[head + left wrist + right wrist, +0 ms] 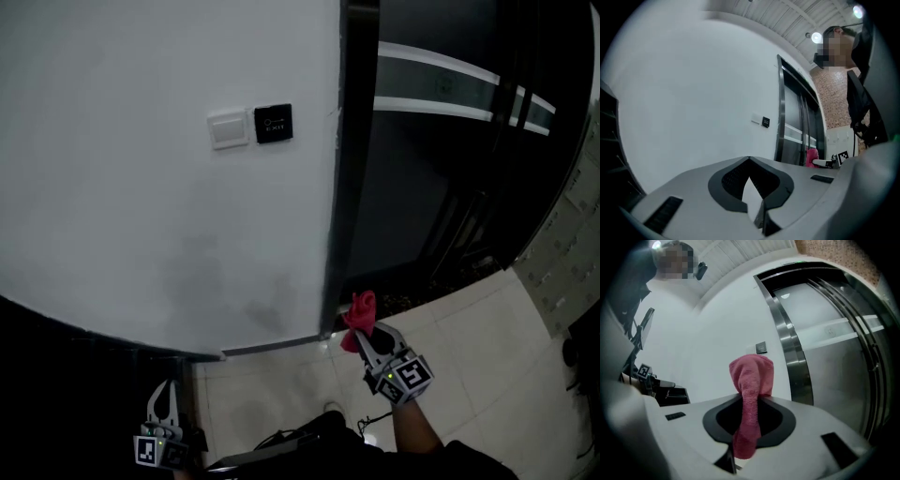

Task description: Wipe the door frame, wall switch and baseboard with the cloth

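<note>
A pink cloth (362,307) is clamped in my right gripper (360,332), which is low beside the foot of the dark door frame (348,178). In the right gripper view the cloth (751,394) stands up between the jaws, with the steel frame (788,350) just to its right. A white wall switch (228,128) and a black panel (273,123) sit higher up on the white wall. The dark baseboard (274,345) runs along the wall's bottom. My left gripper (161,401) is low at the left, shut and empty, away from the wall.
A dark door with pale horizontal stripes (441,89) lies right of the frame. Pale floor tiles (478,347) spread under the right gripper. A dark cabinet edge (607,136) stands at the far left in the left gripper view.
</note>
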A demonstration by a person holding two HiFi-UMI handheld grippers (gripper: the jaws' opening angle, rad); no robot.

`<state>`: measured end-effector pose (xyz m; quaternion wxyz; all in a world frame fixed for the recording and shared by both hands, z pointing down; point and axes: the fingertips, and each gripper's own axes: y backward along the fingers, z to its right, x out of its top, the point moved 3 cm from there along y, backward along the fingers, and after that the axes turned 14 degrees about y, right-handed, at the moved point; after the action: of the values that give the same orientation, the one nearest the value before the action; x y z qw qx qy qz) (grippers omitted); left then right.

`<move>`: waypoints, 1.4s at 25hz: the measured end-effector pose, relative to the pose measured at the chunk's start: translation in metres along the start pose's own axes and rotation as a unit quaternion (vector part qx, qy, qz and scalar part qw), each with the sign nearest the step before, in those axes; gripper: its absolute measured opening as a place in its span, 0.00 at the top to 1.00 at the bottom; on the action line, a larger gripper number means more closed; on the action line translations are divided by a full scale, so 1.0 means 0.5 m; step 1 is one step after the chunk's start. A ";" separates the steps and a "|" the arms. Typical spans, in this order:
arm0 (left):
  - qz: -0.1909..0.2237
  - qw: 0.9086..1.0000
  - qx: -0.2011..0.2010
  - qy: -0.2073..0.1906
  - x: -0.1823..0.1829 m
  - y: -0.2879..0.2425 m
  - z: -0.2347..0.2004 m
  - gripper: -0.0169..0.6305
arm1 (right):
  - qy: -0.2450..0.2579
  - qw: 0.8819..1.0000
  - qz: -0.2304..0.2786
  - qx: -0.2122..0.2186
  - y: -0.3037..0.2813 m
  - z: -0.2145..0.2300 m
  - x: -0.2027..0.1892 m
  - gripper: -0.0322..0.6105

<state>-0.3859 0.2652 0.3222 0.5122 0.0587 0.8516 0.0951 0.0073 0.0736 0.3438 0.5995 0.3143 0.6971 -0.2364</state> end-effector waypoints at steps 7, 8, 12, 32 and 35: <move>0.057 0.998 0.024 0.012 -0.046 -0.181 0.113 0.98 | 0.058 0.991 0.063 0.105 -0.236 0.181 0.122 0.86; 0.050 0.998 0.024 0.001 -0.048 -0.197 0.122 0.98 | 0.071 0.988 0.074 0.111 -0.275 0.187 0.152 0.86; 0.025 0.998 0.027 -0.047 -0.045 -0.230 0.112 0.98 | 0.201 0.968 0.112 0.097 -0.422 0.201 0.293 0.86; 0.009 0.999 0.007 -0.042 -0.031 -0.305 -0.058 0.98 | 0.664 0.743 -0.053 -0.074 -0.766 0.211 0.459 0.85; -0.009 0.999 0.002 -0.043 -0.045 -0.322 -0.066 0.98 | 0.663 0.743 -0.060 -0.066 -0.768 0.201 0.423 0.85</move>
<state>-0.4050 0.1005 0.3212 0.5490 0.0562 0.8294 0.0867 -0.2182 -0.2299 0.1005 -0.0100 0.3091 0.9500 0.0425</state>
